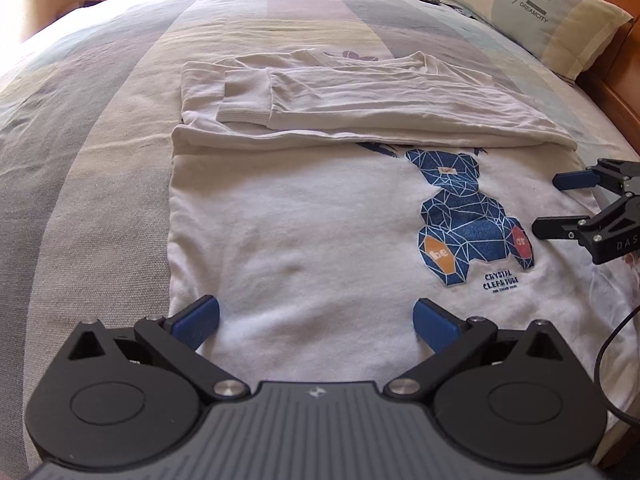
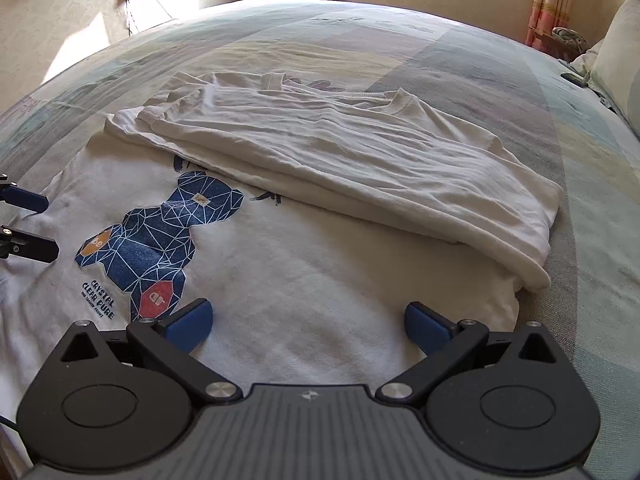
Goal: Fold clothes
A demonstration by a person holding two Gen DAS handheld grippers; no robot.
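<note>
Left wrist view: the left gripper (image 1: 316,320) fills the bottom of the frame, its blue-padded fingers (image 1: 198,320) spread wide with nothing between them, hovering over the near hem of a white sweatshirt (image 1: 300,240). The sweatshirt lies spread on the bed (image 1: 80,140), taking up the centre. Its far half is folded back toward the camera, so a sleeve with a ribbed cuff (image 1: 244,114) lies across the upper middle of the frame. A blue geometric bear print (image 1: 468,216) sits right of centre. At the right edge the right gripper (image 1: 560,204) reaches in over the garment, its fingers parted and empty. A pillow (image 1: 532,12) lies in the upper right corner.

Right wrist view: the right gripper (image 2: 308,322) is at the bottom, released, fingers wide over plain white fabric. The sweatshirt (image 2: 320,260) covers the middle, its folded part (image 2: 360,160) running diagonally from upper left to lower right. The bear print (image 2: 160,240) is at centre left. The left gripper (image 2: 38,222) pokes in at the left edge, open. Curtains (image 2: 552,0) hang in the upper right.
</note>
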